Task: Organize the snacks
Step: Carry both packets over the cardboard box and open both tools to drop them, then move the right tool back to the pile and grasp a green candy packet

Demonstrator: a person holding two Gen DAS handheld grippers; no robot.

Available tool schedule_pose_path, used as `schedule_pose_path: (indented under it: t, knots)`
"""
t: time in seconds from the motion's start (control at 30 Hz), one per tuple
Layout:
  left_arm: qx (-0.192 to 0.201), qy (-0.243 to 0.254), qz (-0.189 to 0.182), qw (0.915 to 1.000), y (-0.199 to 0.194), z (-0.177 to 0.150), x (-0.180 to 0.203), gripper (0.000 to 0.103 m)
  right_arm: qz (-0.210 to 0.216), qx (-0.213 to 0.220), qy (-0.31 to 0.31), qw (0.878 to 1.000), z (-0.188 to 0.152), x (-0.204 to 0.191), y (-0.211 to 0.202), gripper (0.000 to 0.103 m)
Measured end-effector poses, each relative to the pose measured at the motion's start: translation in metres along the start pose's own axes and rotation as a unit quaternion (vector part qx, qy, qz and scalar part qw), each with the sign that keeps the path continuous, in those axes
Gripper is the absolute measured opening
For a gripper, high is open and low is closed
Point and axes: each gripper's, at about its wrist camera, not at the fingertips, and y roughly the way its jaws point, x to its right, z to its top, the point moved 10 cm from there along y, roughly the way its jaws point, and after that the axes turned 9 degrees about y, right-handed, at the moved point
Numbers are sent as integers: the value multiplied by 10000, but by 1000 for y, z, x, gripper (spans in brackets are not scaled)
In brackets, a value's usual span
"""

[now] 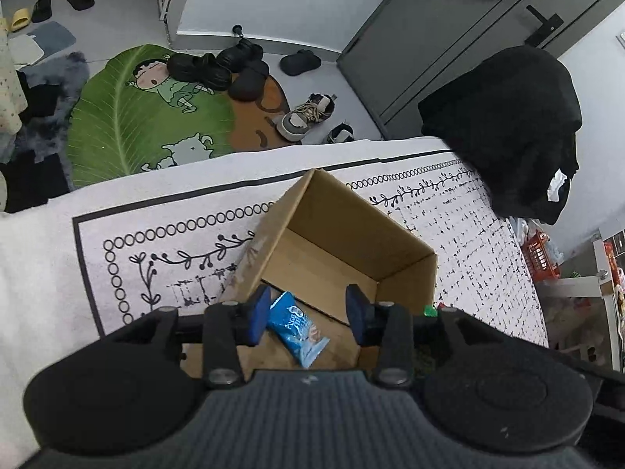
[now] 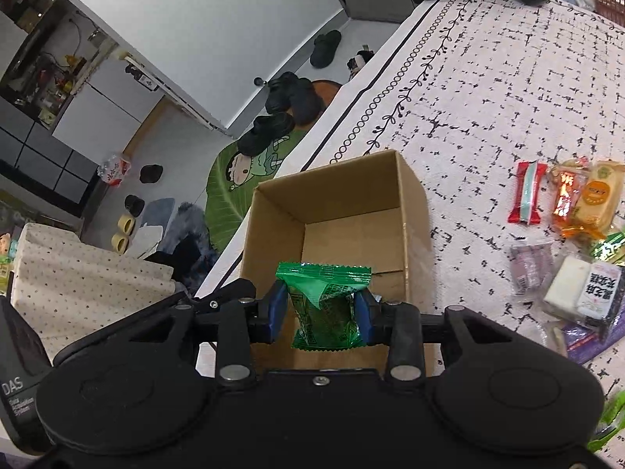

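Note:
An open cardboard box stands on the patterned white cloth. A light-blue snack packet lies on the box floor at its near side. My left gripper hovers over it, open, its blue pads on either side of the packet without pressing on it. In the right wrist view my right gripper is shut on a green snack packet, held upright over the near part of the same box.
Several loose snack packets lie on the cloth to the right of the box. A black garment lies on the far right corner. The cloth's edge runs behind the box, with shoes and a green mat on the floor beyond.

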Motion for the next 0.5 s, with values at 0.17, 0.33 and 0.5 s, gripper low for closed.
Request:
schedule_pose_path:
  t: [0.17,0.33,0.5]
  knots:
    - [17,39,141,9999,-13,2,-5,51,7,34,13,10000,4,-4,-6,46]
    - [22,101,189,9998,-28,2,-3,71,-176,222,58,9996,9,4,-24,61]
    - [121,57,296,9995,-48,-2,-2,81,-297,349,42,9989,5,12,-43,72]
